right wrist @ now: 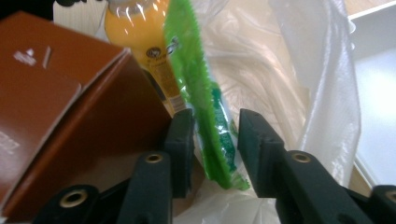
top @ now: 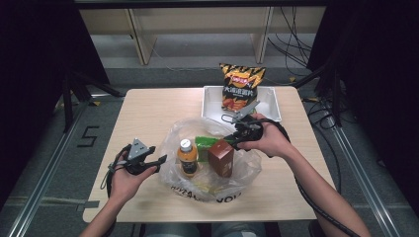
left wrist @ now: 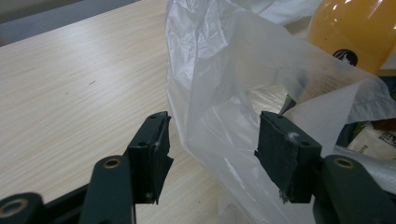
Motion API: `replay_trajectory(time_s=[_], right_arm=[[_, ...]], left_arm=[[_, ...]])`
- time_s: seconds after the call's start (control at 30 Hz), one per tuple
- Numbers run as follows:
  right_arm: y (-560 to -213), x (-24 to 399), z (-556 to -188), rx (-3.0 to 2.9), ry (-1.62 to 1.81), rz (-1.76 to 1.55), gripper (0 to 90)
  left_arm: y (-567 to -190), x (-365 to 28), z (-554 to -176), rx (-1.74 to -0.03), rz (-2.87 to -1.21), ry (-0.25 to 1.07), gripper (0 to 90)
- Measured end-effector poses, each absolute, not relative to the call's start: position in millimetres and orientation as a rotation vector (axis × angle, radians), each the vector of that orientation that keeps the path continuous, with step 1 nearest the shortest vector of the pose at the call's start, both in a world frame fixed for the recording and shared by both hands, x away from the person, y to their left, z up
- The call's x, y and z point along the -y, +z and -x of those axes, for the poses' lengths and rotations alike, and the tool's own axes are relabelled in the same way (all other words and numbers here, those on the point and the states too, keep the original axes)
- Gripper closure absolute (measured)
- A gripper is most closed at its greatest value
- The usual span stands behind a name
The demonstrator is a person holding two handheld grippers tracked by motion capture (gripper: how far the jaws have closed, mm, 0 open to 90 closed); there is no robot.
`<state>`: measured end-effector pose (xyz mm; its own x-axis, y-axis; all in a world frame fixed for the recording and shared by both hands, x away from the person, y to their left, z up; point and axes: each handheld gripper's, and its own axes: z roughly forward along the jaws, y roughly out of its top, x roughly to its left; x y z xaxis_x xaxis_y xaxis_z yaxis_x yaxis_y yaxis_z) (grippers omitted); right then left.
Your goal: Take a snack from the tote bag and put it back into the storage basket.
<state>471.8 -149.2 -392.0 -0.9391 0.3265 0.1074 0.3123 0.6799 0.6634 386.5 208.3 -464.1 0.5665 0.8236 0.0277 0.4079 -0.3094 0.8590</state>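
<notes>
Two hand-held grippers spread: right [right wrist: 212, 140] astride green packet [right wrist: 205, 116], possibly untouched; left [left wrist: 212, 140] around plastic bag [left wrist: 219, 93].

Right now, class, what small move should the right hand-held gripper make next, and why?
Probably close the right hand-held gripper fully on the green packet: its edge sits between the jaws with a gap showing, beside the brown box inside the plastic bag.

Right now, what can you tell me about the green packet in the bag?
The green packet is a thin, flat pouch of shiny bright green film with a crimped, jagged edge and darker green print. It stands on edge inside the clear plastic bag, between the orange bottle and the brown box. The right gripper has its black jaws on either side of the lower end, with small gaps visible, so it is not yet pinched.
</notes>
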Motion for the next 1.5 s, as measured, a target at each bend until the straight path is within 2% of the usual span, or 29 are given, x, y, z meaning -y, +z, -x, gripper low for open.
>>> replay_trajectory(time_s=[0.2,0.37,0.43,0.5,1.5], right_arm=[[-387.8,149.2,-467.6,-2.857,1.125,-0.540,83.4],[-385.6,150.5,-465.9,-2.842,1.107,-0.506,88.9],[-386.6,150.5,-468.5,-2.822,1.127,-0.426,89.8],[-386.1,150.9,-465.1,-2.813,1.123,-0.496,90.0],[-356.8,159.7,-459.3,-2.675,1.268,-0.423,90.0]], left_arm=[[-464.2,-208.2,-386.1,-1.001,-1.918,0.596,43.2],[-464.0,-208.2,-385.9,-1.002,-1.917,0.597,43.2],[-464.1,-208.3,-386.1,-1.002,-1.917,0.597,43.2],[-464.2,-208.3,-386.0,-1.002,-1.918,0.597,43.2],[-464.0,-207.9,-385.8,-0.994,-1.921,0.604,43.2]])
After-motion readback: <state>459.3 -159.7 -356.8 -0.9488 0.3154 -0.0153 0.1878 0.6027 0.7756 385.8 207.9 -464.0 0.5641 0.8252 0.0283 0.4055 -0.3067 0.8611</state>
